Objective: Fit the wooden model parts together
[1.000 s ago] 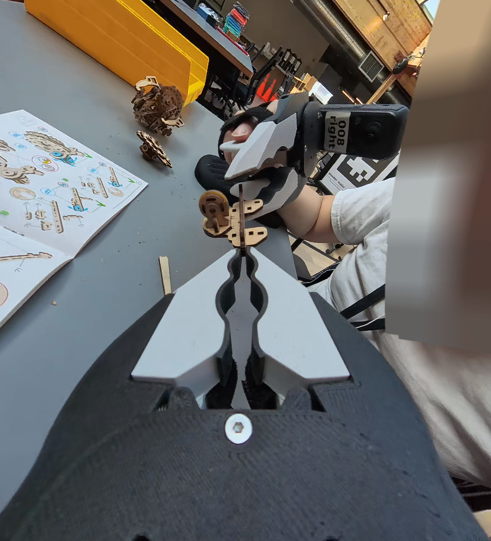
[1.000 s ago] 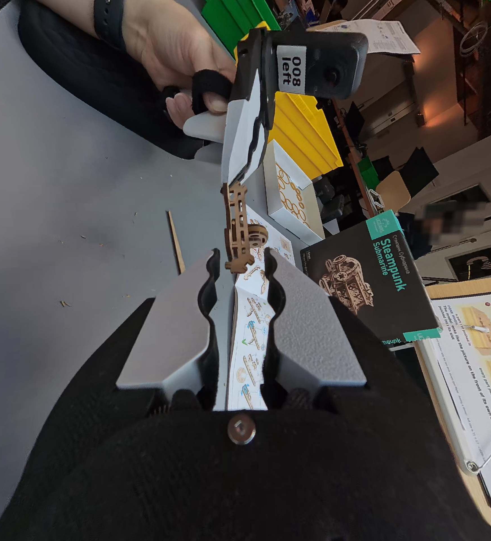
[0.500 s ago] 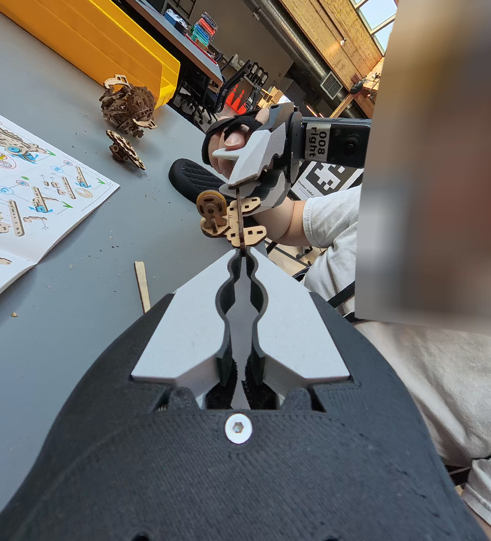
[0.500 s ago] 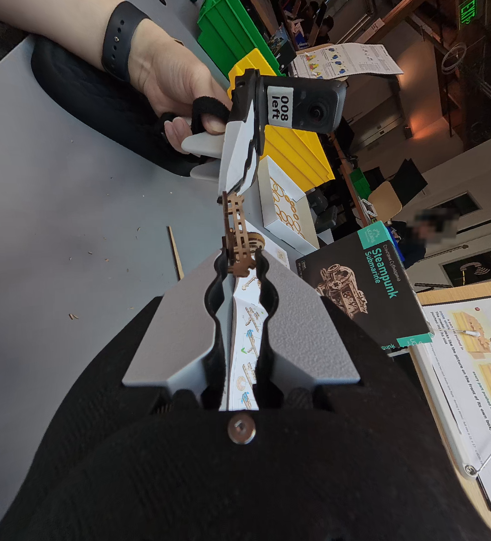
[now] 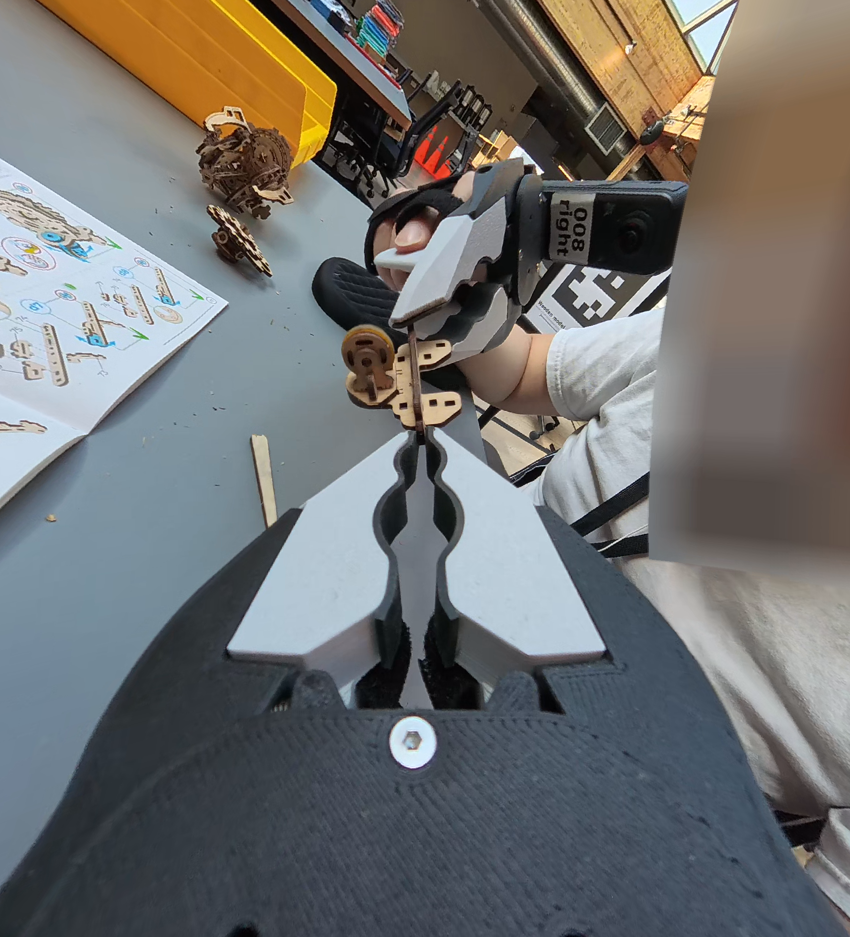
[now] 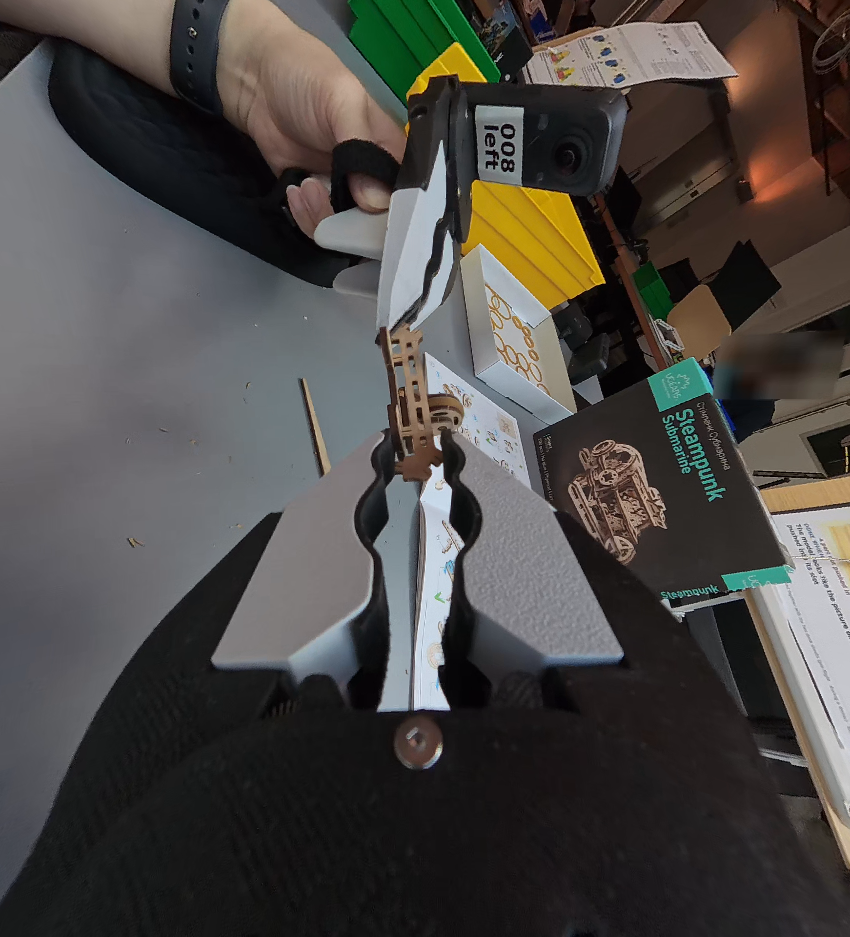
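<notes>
A small light-wood subassembly point(image 5: 402, 380), a thin slotted plate with cross pieces and a round disc on one side, hangs in the air above the grey table point(image 5: 159, 557). My left gripper point(image 5: 417, 438) is shut on one end of the thin plate. My right gripper point(image 5: 413, 324) faces it from the far side and clamps the other end. In the right wrist view my right gripper point(image 6: 417, 446) has its tips closed against the subassembly point(image 6: 413, 405), with the disc by the right finger. The left gripper point(image 6: 402, 324) grips its far end.
An open instruction booklet point(image 5: 58, 314) lies at the left. A partly built wooden model point(image 5: 245, 162), a wooden gear point(image 5: 238, 243) and a yellow bin point(image 5: 210, 66) lie beyond it. A thin wooden stick point(image 5: 263, 476) lies nearby. A black kit box point(image 6: 656, 487) and a white box point(image 6: 509, 334) stand at the right. Left tips to right tips: about 5 cm. Between my right fingertips and the thin wooden stick point(image 5: 263, 476) there is roughly 9 cm.
My right gripper's jaws were open around the subassembly's end and have closed onto it. The left gripper has kept its hold throughout; both views have shifted slightly.
</notes>
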`<state>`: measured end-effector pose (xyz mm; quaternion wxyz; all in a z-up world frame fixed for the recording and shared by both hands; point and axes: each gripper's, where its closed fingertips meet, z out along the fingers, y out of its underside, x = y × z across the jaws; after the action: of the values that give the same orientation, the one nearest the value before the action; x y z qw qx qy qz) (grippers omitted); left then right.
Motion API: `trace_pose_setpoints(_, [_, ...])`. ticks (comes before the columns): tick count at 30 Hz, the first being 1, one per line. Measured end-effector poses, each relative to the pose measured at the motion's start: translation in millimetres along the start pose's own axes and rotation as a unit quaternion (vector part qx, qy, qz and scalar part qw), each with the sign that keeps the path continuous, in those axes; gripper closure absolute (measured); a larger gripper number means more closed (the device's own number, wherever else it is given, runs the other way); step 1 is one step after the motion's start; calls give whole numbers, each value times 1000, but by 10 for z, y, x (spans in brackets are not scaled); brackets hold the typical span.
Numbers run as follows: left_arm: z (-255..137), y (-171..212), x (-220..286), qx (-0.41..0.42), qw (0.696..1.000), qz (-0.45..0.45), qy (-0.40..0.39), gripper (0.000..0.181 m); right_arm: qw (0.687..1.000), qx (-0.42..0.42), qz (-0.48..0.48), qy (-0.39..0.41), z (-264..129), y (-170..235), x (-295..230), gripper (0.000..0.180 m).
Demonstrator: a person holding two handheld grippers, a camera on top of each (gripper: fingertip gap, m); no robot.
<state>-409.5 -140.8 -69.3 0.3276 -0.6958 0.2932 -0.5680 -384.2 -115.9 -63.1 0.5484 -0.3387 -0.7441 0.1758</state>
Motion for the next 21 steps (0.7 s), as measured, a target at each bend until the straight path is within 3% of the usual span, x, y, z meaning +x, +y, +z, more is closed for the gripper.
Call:
trace_pose_setpoints(13, [29, 103, -182, -26, 998, -22, -46, 179, 986, -138, -93, 10, 190, 319, -126, 164])
trace_pose_setpoints(21, [50, 151, -224, -39, 997, -31, -57, 179, 986, -159, -53, -14, 223, 403, -190, 167])
